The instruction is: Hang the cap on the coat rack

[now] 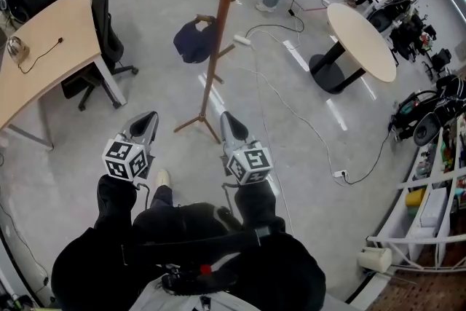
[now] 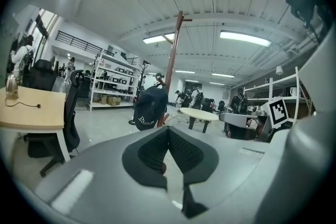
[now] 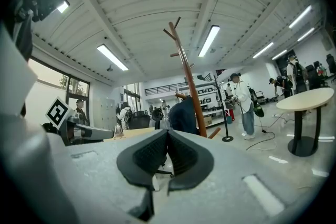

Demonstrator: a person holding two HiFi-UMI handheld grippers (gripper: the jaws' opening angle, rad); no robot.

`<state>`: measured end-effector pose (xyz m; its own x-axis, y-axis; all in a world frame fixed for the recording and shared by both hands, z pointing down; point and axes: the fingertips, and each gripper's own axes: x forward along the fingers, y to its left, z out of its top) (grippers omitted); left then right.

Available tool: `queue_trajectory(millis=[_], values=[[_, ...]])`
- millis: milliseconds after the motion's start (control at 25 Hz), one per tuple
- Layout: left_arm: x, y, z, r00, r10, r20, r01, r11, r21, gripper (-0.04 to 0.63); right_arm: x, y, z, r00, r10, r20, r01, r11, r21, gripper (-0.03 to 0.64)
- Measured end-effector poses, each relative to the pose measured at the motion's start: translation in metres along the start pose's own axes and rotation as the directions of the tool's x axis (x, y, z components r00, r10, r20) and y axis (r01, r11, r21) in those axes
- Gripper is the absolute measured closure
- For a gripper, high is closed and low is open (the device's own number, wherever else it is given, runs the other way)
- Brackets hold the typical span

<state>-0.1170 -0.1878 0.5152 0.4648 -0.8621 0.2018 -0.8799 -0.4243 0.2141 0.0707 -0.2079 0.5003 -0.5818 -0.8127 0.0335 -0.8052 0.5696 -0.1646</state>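
Above the hung cap [image 1: 193, 41], the coat rack [image 1: 224, 11] runs out of head view.

Tall brown wooden coat rack [image 1: 220, 33] — top cut off at twelve o'clock; dark navy fabric cap [image 2: 149, 107] — white lettering too small to read.

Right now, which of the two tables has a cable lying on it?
The rectangular wooden desk at the head view's left bears the cable; the round table at the right does not.

Bright, even light from ceiling strip lamps [image 2: 247, 38]; strong fisheye warp, dark corners.
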Motion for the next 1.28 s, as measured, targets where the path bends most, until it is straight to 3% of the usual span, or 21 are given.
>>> queue_trajectory(millis=[520,1280], values=[[-0.038,-0.011,0.000,0.995,0.090,0.052,-0.090,0.996,-0.001,0.592,-0.028,0.006,0.010,0.998,0.060,0.018,-0.060,0.998,0.008,0.614],[-0.073,-0.022,-0.010,0.989,0.136,0.064,-0.136,0.991,0.003,0.592,-0.054,0.016,0.012,0.997,0.078,0.023,-0.078,0.997,0.014,0.614]])
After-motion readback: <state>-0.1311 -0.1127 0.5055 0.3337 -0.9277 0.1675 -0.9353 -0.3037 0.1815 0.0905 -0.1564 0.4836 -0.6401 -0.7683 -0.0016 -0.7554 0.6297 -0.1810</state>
